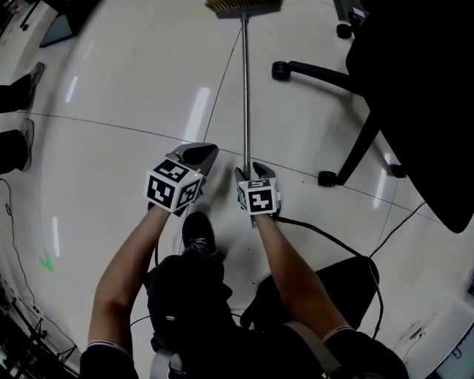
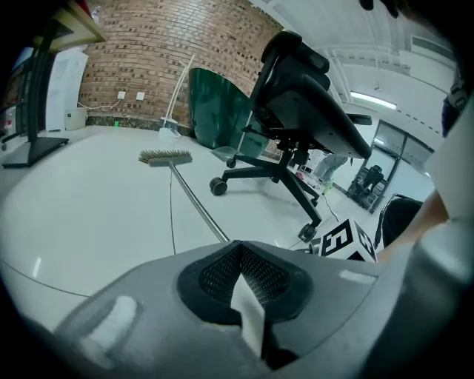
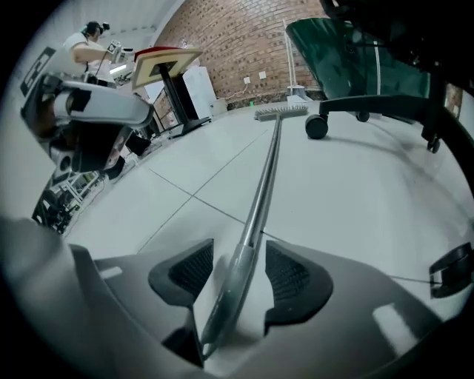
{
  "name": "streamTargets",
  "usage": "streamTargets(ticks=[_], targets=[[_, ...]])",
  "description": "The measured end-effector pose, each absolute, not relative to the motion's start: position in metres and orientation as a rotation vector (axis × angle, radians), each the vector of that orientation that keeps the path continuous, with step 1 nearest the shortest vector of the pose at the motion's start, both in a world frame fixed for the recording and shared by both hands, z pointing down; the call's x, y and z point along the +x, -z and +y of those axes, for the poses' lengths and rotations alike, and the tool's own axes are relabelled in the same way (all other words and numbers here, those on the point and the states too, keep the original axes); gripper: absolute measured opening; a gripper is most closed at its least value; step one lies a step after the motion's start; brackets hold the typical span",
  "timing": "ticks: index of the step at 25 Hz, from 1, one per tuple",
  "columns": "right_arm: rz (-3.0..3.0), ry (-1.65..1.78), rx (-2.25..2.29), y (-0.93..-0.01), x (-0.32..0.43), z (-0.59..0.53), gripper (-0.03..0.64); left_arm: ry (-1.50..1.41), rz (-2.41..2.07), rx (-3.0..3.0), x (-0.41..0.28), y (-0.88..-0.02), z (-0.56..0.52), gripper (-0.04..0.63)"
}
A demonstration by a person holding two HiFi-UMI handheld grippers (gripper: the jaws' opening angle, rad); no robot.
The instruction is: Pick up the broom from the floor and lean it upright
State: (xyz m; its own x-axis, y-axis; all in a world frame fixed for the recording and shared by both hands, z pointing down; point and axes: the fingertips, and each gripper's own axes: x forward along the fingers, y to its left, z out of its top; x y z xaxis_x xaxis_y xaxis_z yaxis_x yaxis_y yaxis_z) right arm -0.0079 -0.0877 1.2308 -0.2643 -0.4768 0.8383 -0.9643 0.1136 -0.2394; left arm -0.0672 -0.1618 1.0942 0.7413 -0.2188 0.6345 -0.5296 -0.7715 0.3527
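Observation:
The broom lies flat on the pale tiled floor, its bristle head (image 1: 243, 6) far from me and its metal handle (image 1: 246, 96) running straight back to my hands. My right gripper (image 1: 253, 169) is low at the handle's near end. In the right gripper view the handle (image 3: 265, 185) passes between the two pads with a gap on each side, so the right gripper (image 3: 238, 259) is open around it. My left gripper (image 1: 204, 153) hovers just left of the handle. Its pads meet at the tip, so the left gripper (image 2: 238, 248) is shut on nothing. The broom head (image 2: 164, 156) shows ahead of it.
A black office chair (image 1: 400, 89) with a wheeled base (image 1: 280, 70) stands right of the broom. A black cable (image 1: 326, 233) trails on the floor by my right arm. My shoe (image 1: 198, 233) is under the grippers. Someone's shoes (image 1: 26, 133) are at the left edge. A brick wall (image 2: 163, 52) lies beyond.

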Motion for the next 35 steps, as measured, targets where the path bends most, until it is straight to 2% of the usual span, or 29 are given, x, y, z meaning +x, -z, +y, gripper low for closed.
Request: streamTargets(ticks=[3, 7, 15, 22, 35], targets=[[-1.752, -1.034, 1.398, -1.24, -0.011, -0.076, 0.215, -0.804, -0.555, 2.421, -0.07, -1.09, -0.157, 0.0], [-1.734, -0.892, 1.319, -1.248, -0.017, -0.063, 0.154, -0.812, -0.593, 2.413, -0.08, -1.088, -0.161, 0.0], [-1.719, -0.992, 1.462, -1.21, 0.033, -0.065, 0.112, -0.801, -0.569, 2.462, -0.063, -1.072, -0.169, 0.0], [-1.733, -0.943, 1.586, -1.109, 0.067, -0.084, 0.1, -0.769, -0.544, 2.499, -0.045, -1.004, -0.178, 0.0], [-1.768, -0.727, 1.574, -0.821, 0.051, -0.124, 0.098, -0.729, -0.466, 2.548, -0.046, -0.765, -0.192, 0.0]])
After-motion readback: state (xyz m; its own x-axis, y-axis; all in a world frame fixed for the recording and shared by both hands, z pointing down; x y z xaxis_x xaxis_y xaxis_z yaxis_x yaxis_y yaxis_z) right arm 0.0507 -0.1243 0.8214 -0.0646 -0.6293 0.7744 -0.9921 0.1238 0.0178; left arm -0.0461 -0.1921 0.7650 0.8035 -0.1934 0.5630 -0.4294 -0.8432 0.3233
